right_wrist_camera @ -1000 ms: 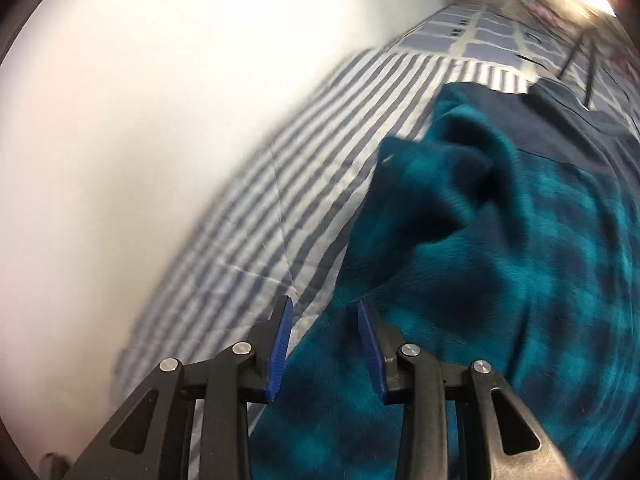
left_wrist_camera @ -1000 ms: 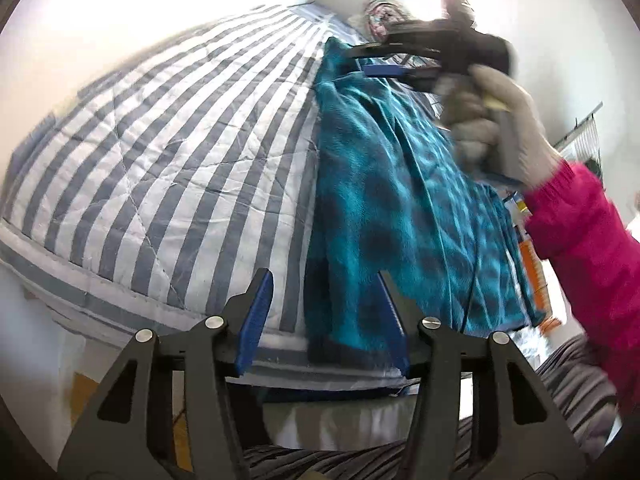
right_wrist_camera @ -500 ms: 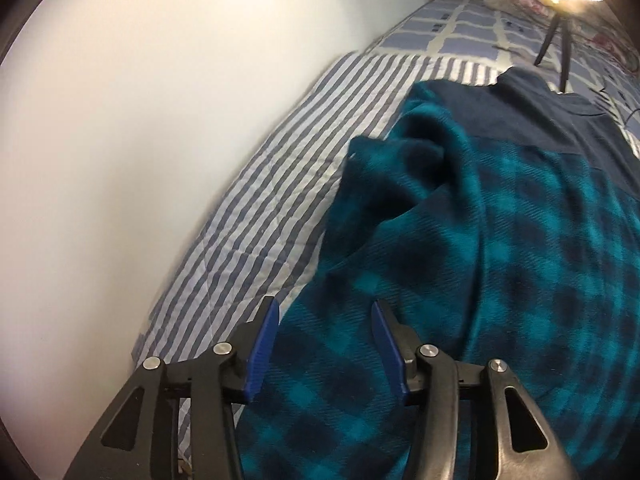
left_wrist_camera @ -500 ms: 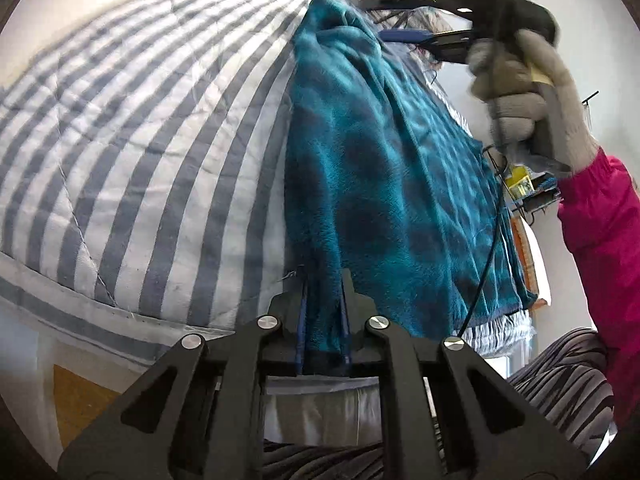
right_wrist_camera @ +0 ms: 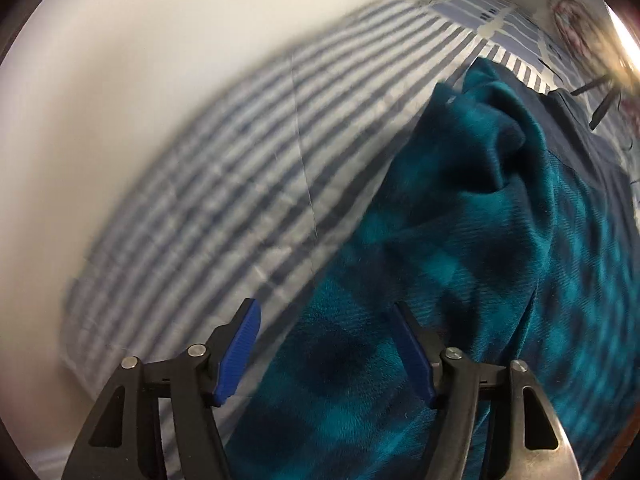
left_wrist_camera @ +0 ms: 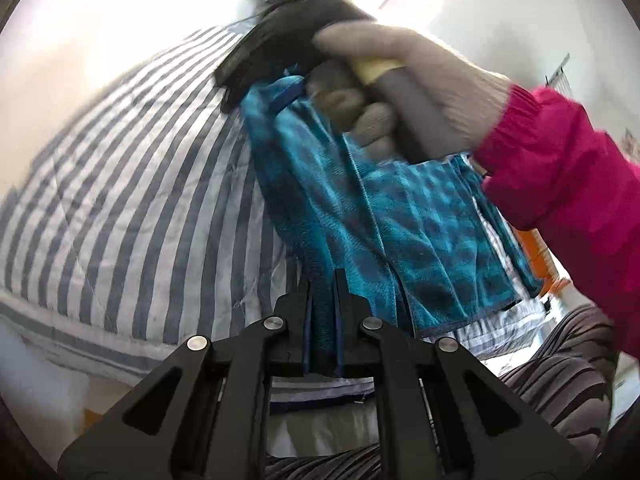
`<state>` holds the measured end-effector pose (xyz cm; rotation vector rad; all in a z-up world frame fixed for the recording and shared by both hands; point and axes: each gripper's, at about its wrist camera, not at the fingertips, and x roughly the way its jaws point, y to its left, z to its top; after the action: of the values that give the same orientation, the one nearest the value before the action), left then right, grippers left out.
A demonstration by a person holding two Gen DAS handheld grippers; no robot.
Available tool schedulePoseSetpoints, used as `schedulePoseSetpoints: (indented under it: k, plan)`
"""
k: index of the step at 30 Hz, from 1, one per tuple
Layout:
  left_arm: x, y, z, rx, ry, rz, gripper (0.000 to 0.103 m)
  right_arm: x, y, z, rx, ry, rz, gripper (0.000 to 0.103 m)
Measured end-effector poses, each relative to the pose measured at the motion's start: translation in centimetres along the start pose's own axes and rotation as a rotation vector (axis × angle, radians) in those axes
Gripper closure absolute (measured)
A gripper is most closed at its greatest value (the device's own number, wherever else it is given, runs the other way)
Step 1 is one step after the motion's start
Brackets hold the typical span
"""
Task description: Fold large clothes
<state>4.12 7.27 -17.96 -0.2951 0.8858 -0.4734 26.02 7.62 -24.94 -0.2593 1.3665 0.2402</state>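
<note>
A teal and dark plaid fleece garment lies on a bed with a blue and white striped quilt. My left gripper is shut on the garment's near hem edge and holds it lifted off the quilt. In the right wrist view the garment fills the right half, with a dark navy part at its far end. My right gripper is open over the garment's left edge, with nothing between its blue pads. It also shows in the left wrist view, held by a gloved hand above the garment's far end.
A white wall runs along the far side of the bed. The quilt stretches left of the garment. A patterned pillow lies at the head of the bed. Striped fabric and an orange object lie beyond the near edge.
My left gripper closed on the garment's hem and has lifted it. My right gripper has opened wider and moved nearer along the garment's left edge.
</note>
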Motion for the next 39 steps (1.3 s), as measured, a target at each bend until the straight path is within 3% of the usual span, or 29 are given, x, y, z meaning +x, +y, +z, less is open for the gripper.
schedulePoseSetpoints:
  k: [3, 5, 7, 9, 11, 14, 15, 17, 20, 27, 31, 39]
  plan:
    - [0.4, -0.5, -0.1, 0.015, 0.007, 0.009, 0.097, 1.3, -0.3, -0.6, 0.017, 0.015, -0.027, 0.065]
    - [0.6, -0.3, -0.5, 0.012, 0.007, 0.021, 0.097, 1.3, -0.7, -0.9, 0.013, 0.001, -0.030, 0.084]
    - [0.8, 0.3, -0.8, -0.014, 0.003, 0.047, 0.092, 1.1, -1.2, -1.2, 0.019, -0.008, -0.021, 0.093]
    - [1.0, 1.5, -1.1, -0.050, 0.021, 0.033, 0.051, 0.8, -1.8, -1.3, 0.033, -0.021, 0.005, 0.095]
    - [1.6, 2.3, -1.5, -0.079, 0.029, 0.040, 0.043, 0.3, -2.7, -1.6, 0.063, -0.047, 0.050, 0.096]
    - [3.1, 3.0, -1.8, -0.107, 0.084, 0.002, 0.047, -0.4, -4.3, -2.3, 0.087, -0.078, 0.103, 0.096]
    - [3.4, 3.1, -1.9, -0.117, 0.092, -0.001, 0.066, -0.7, -4.7, -2.4, 0.095, -0.095, 0.128, 0.096]
    - [3.4, 3.1, -1.7, -0.119, 0.096, 0.013, 0.093, -1.5, -6.1, -2.8, 0.113, -0.125, 0.181, 0.096]
    - [2.2, 2.2, -0.9, -0.088, 0.065, 0.011, 0.095, -2.7, -7.9, -3.5, 0.144, -0.172, 0.249, 0.097]
    - [0.2, -4.4, 1.2, 0.143, 0.022, 0.046, 0.096, -6.1, -12.1, -5.4, 0.196, -0.280, 0.368, 0.097]
    - [0.5, -8.3, 2.1, 0.281, 0.038, 0.050, 0.096, -7.8, -14.9, -7.2, 0.237, -0.349, 0.428, 0.097]
    - [2.3, -13.6, 2.7, 0.429, 0.109, 0.029, 0.096, -7.6, -22.5, -13.2, 0.416, -0.454, 0.542, 0.097]
